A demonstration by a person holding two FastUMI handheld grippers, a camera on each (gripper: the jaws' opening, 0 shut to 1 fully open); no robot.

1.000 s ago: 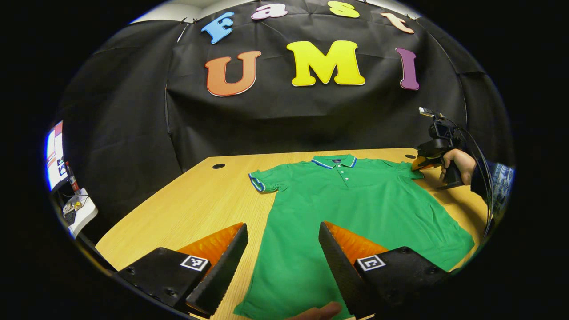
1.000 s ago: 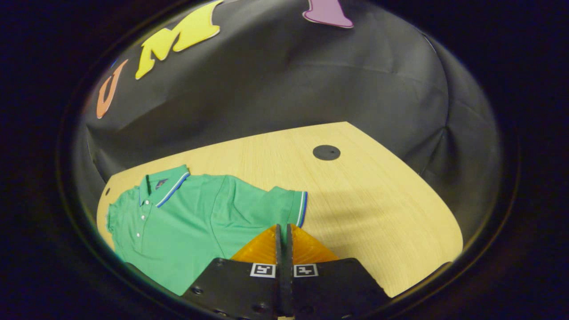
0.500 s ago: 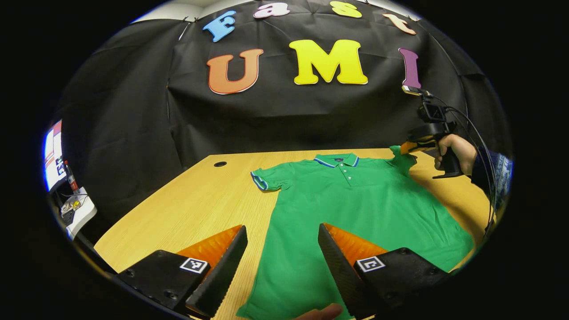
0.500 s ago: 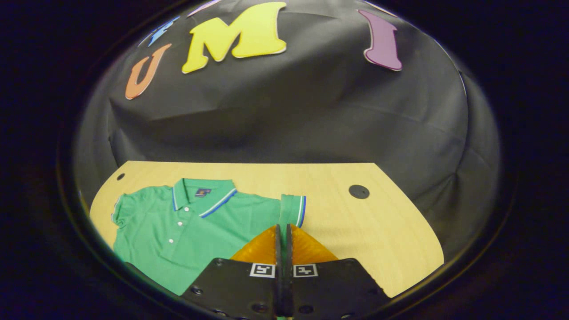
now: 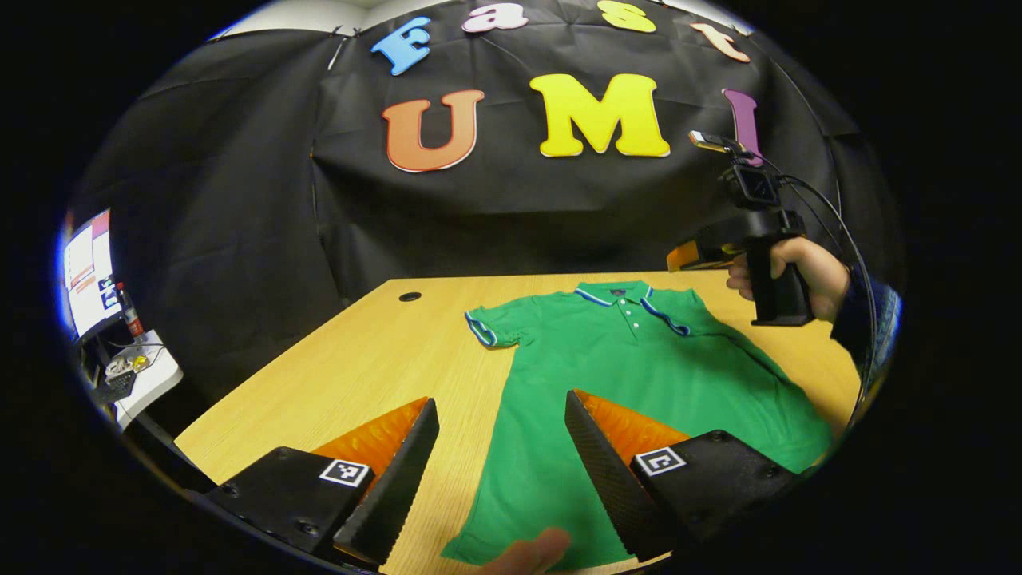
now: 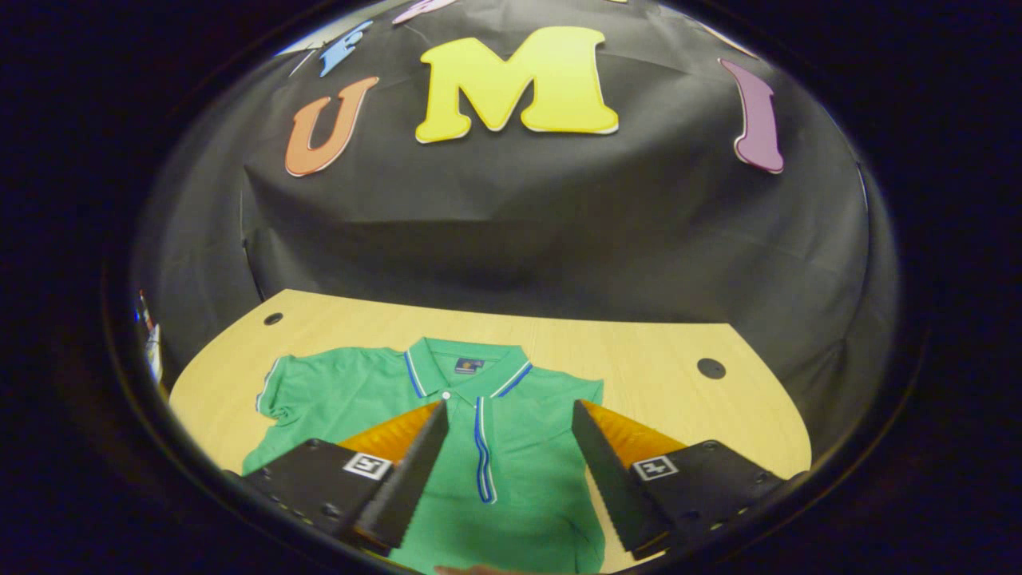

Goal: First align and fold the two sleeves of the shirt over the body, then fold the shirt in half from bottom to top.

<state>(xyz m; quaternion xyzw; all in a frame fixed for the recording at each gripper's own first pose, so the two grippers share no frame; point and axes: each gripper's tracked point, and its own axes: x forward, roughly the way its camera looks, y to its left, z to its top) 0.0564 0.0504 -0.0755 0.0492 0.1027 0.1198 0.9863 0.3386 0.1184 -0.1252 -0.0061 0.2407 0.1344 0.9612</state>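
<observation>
Right gripper [image 6: 505, 463], jaws apart, above the shirt [image 6: 447, 455]; left gripper [image 5: 503, 471] likewise apart. Soft, light knit lies flat on the table [image 5: 359, 359]; pinch the unfolded sleeve [image 5: 489, 326] at ten o'clock.

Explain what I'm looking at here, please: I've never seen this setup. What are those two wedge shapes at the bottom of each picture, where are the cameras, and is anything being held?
No robot arm here: a person holds a handheld two-finger gripper in each hand, and each carries a fisheye camera looking along its own fingers. The wedges at the bottom are those fingers. In the left gripper view, the left gripper is open above the hem of a green polo shirt lying on a wooden table; farther off, a hand holds up the right gripper. In the right gripper view, that gripper is open over the shirt's chest, near the collar. One sleeve lies folded over the body; the other sleeve lies spread flat. Nothing is held.
</observation>
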